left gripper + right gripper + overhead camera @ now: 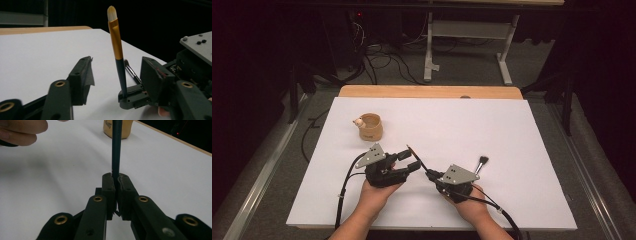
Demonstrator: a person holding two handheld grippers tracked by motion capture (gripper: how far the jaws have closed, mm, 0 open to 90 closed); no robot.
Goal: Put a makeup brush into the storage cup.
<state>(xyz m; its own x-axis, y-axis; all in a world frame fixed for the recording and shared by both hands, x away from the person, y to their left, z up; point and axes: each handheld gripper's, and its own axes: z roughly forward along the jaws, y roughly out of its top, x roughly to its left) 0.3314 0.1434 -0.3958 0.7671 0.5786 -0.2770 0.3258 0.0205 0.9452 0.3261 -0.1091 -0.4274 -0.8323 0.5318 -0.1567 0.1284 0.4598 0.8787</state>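
Observation:
A thin paintbrush (pixel 416 156) with a dark handle, gold ferrule and pale tip (pixel 116 45) slants up from my right gripper (pixel 431 175), whose jaws are shut on the handle's lower end (pixel 116 150). In the right gripper view the two pads of the right gripper (pixel 115 176) press the handle between them. My left gripper (pixel 411 159) sits just left of it, with its jaws on either side of the brush. In the left gripper view the left gripper (pixel 117 61) has a clear gap on both sides of the handle, so nothing is gripped.
A tan wooden cup (pixel 371 126) stands at the back left of the white table sheet (pixel 492 125), and appears past the brush (pixel 125 130) in the right gripper view. A second brush (pixel 481 164) lies flat to the right of the right gripper. The sheet's front edge is under the person's wrists.

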